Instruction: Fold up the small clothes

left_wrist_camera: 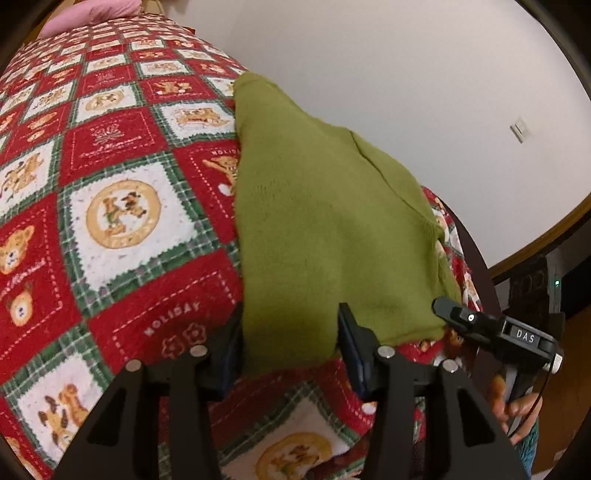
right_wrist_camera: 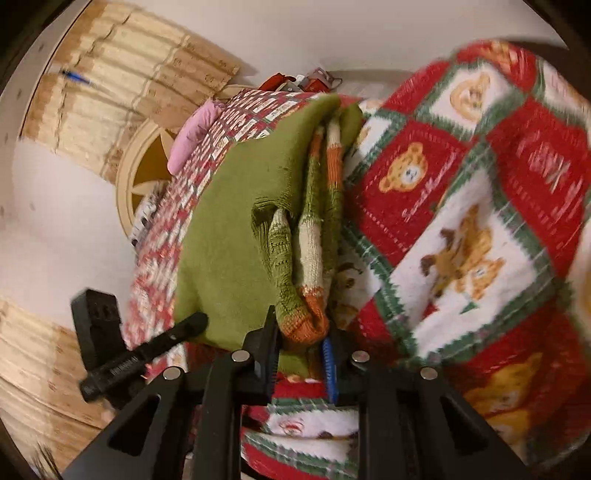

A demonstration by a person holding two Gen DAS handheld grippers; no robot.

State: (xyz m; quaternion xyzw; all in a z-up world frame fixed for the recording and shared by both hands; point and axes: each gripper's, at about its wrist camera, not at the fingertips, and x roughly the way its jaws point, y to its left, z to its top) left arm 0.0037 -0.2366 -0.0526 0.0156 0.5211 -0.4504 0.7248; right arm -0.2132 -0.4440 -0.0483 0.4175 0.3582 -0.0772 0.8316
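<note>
A green knitted sweater (left_wrist_camera: 314, 221) lies on a red, green and white teddy-bear blanket (left_wrist_camera: 110, 221). My left gripper (left_wrist_camera: 291, 339) has its jaws half closed around the sweater's near hem, and the cloth fills the gap from pad to pad. The right gripper (left_wrist_camera: 448, 310) shows at the hem's right corner, with a hand (left_wrist_camera: 517, 406) behind it. In the right wrist view my right gripper (right_wrist_camera: 301, 339) is shut on the orange cuff (right_wrist_camera: 306, 321) of a striped sleeve (right_wrist_camera: 312, 258) folded against the green body (right_wrist_camera: 229, 229). The left gripper (right_wrist_camera: 195, 321) touches the hem at the left.
The blanket (right_wrist_camera: 461, 240) covers a bed that drops off just past the sweater. A pink pillow (left_wrist_camera: 92, 18) lies at the far end. Beyond the edge are a white wall (left_wrist_camera: 369, 74) with a switch plate (left_wrist_camera: 519, 129), and wooden flooring (right_wrist_camera: 129, 74) below.
</note>
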